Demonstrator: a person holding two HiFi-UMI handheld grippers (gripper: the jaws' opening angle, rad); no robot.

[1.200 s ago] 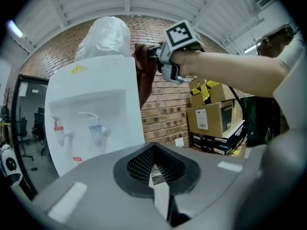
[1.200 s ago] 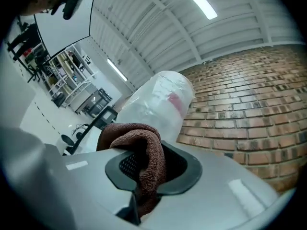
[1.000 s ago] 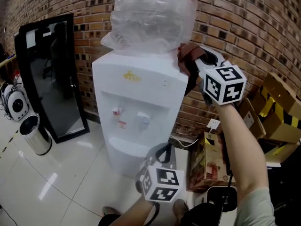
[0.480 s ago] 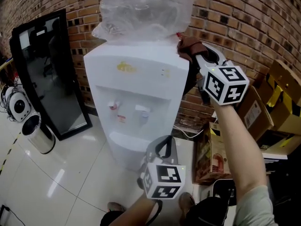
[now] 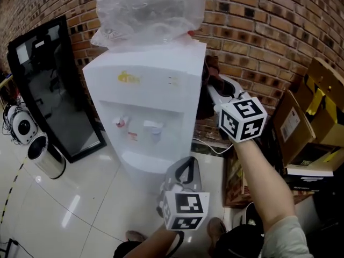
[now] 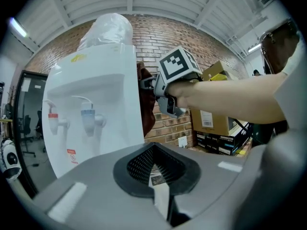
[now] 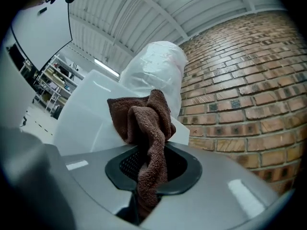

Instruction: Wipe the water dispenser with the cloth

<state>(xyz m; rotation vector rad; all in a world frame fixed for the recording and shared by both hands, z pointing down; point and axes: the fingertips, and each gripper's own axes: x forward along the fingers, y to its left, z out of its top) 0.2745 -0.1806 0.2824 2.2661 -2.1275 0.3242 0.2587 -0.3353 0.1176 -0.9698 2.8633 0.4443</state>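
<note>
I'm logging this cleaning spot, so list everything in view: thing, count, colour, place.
water dispenser: one, white, against the brick wall
bottle: one, wrapped in clear plastic, on top of the dispenser
taps: two, red and blue, on the dispenser's front
cloth: one, brown, at the dispenser's right side
glass panel: one, black frame, leaning on the wall at left
bin: one, steel, on the floor beside the panel
cardboard boxes: several, brown, at right
right claw: one, grey, shut on the cloth
left claw: one, grey, low before the dispenser, empty
</note>
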